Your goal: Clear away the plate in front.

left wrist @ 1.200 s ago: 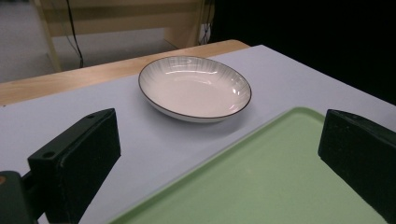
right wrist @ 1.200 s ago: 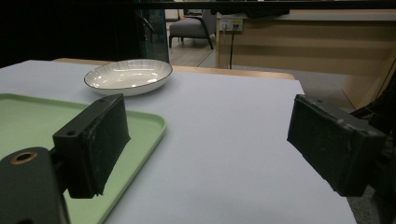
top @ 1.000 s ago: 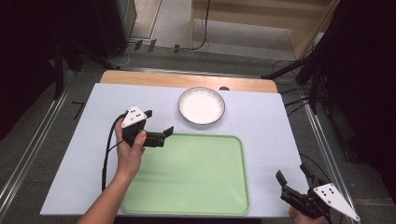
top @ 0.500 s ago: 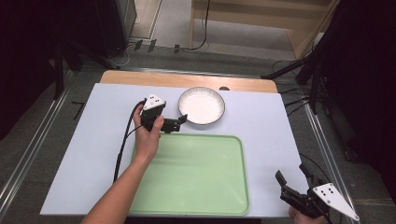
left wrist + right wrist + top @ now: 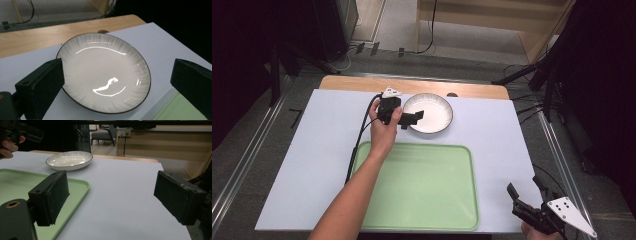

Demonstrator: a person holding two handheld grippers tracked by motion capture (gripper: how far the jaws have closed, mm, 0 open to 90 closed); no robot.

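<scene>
Tabletop [image 5: 302, 150], white sheet over wood, spans the middle of the high view. Green tray [image 5: 422, 187] sits lower centre, nothing on it. White plate [image 5: 432, 116] with dark rim sits upper centre, just above the tray's top edge, apart from it. Left gripper [image 5: 413, 119] at the plate's left rim, fingers [image 5: 40, 87] apart, straddling the plate in the left gripper view; rim contact can't be told. Right gripper [image 5: 526, 200] at lower right corner, off the tray, fingers [image 5: 50, 195] wide apart over bare tabletop.
</scene>
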